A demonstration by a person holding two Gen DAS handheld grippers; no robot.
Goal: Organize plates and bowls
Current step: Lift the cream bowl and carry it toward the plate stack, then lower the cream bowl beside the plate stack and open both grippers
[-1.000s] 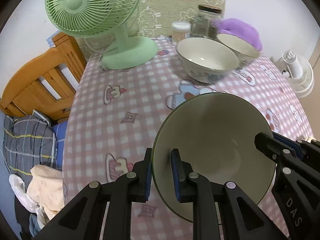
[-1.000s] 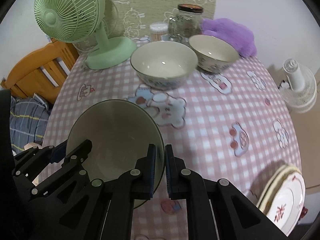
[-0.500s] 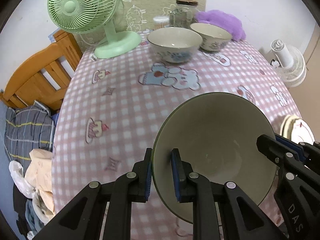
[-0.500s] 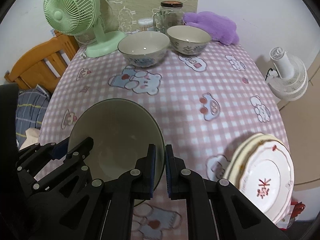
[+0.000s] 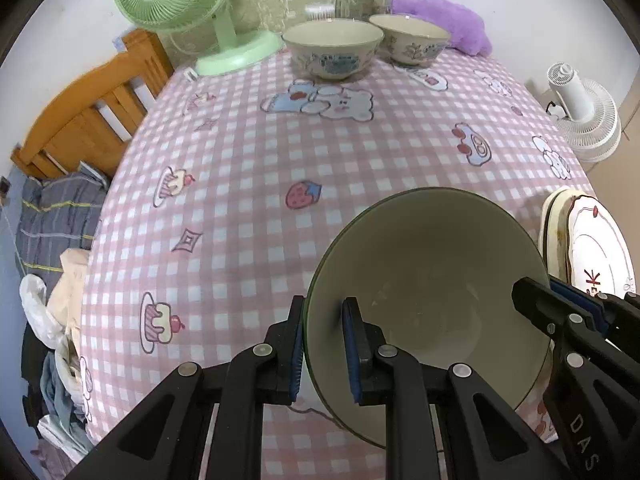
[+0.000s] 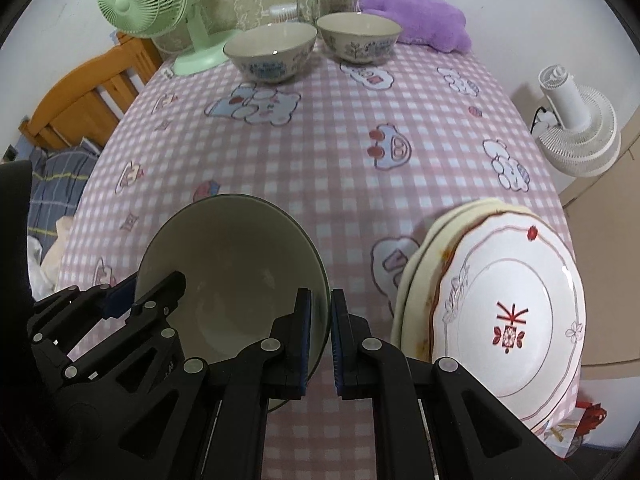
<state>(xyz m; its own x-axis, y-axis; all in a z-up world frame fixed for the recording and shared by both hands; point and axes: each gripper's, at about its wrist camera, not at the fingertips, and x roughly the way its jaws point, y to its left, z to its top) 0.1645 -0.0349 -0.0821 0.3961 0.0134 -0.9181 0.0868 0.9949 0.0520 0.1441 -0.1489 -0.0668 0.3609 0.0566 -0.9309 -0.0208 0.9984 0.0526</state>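
Green fan [image 6: 146, 0]: at your 11 o'clock, at the far left corner of the checked tablecloth [image 6: 320, 152].
Left gripper [image 5: 323, 354]: you have it pinching the left rim of the olive bowl [image 5: 432, 300], one pad inside and one outside.
Olive bowl: held between both claws at your 6 o'clock, tilted, apparently clear of the cloth.
Right gripper [image 6: 320, 336]: pressed onto the bowl's right rim (the wall sits between the blue pads).
Two patterned bowls [image 6: 270, 54]: side by side at 12 o'clock, well apart from yours.
Plate stack [image 6: 508, 316]: at your 3 o'clock, just beside the held bowl, on the table's right edge.
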